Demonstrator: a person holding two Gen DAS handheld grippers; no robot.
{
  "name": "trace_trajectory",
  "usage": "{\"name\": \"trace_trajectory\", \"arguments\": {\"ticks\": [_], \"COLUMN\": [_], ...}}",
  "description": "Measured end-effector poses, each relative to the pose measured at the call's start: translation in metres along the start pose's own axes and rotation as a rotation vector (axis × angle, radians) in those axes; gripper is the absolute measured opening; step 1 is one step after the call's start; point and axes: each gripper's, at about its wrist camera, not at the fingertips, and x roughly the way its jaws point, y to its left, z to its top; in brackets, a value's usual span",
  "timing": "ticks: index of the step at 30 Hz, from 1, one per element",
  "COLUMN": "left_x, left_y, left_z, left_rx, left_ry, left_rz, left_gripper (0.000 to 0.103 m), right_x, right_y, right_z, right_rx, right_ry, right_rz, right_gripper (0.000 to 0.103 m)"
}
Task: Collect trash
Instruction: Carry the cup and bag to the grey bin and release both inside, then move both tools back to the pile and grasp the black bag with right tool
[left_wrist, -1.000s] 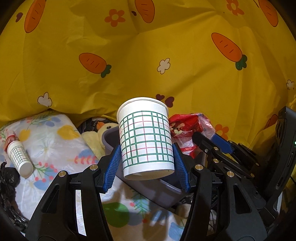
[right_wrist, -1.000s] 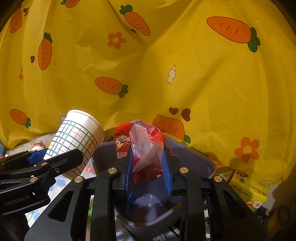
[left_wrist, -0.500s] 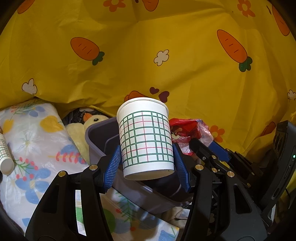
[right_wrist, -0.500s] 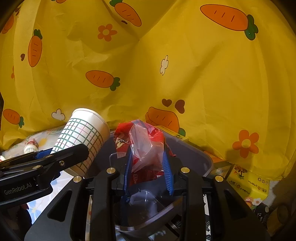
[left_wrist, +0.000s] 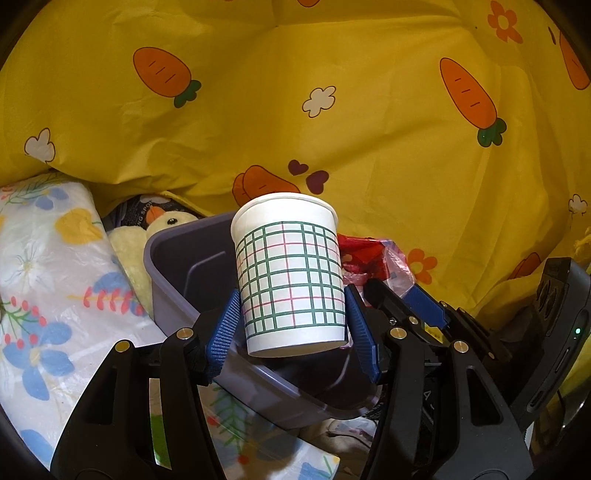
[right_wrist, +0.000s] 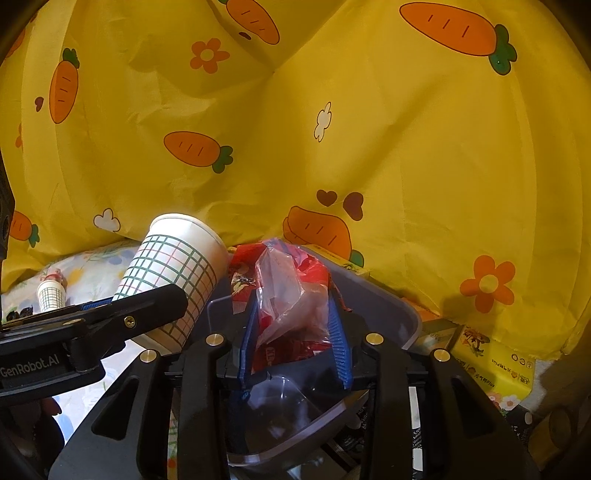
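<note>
My left gripper (left_wrist: 291, 328) is shut on a white paper cup with a green and red grid (left_wrist: 290, 273) and holds it upright above the purple-grey bin (left_wrist: 177, 269). The cup also shows in the right wrist view (right_wrist: 173, 273), next to the bin (right_wrist: 391, 310). My right gripper (right_wrist: 293, 325) is shut on a crumpled red and clear plastic wrapper (right_wrist: 288, 295) over the bin's opening. The wrapper shows in the left wrist view (left_wrist: 373, 258) behind the cup.
A yellow carrot-print sheet (left_wrist: 332, 110) hangs close behind everything. A floral cloth (left_wrist: 40, 288) lies left of the bin, with a plush duck (left_wrist: 162, 225) at its edge. A second small grid cup (right_wrist: 50, 295) lies far left. Yellow boxes (right_wrist: 495, 362) sit at the right.
Both grippers have moved over the bin with their loads. In the left wrist view the bin and floral cloth slid left and the small cup on the cloth left the frame.
</note>
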Motion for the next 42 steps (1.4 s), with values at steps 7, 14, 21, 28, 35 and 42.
{"name": "trace_trajectory", "arguments": {"ticks": [7,14,21,28,35,42], "left_x": [-0.015,-0.036,-0.056,-0.086,-0.131,-0.183], "left_y": [0.006,0.026,0.031,0.04,0.05,0.068], "left_z": [-0.002,-0.01,-0.02,-0.036,-0.051,-0.075], "left_rx": [-0.012,-0.074,-0.085,-0.092,-0.097,-0.129], "left_ry": [-0.073,-0.12,-0.131,-0.158,-0.206,-0.247], "left_rz": [0.037,0.11,0.132,0.19,0.256,0.282], "left_gripper": [0.091,0.096,0.096,0.096,0.096,0.096], "right_x": [0.001,-0.006,-0.013,-0.027,-0.05,-0.075], "right_y": [-0.006,-0.005,0.0,0.006,0.022,0.056], "right_z": [-0.002,-0.001,-0.001,-0.005,-0.012,-0.02], "right_rx": [0.008,0.023,0.029,0.036,0.039,0.048], "right_ry": [-0.003,-0.021,-0.028,-0.047,-0.078,-0.111], "right_rz": [-0.019,-0.024,-0.034,-0.042,-0.028,0.088], "right_gripper": [0.056,0.063,0.068,0.072,0.073,0.074]}}
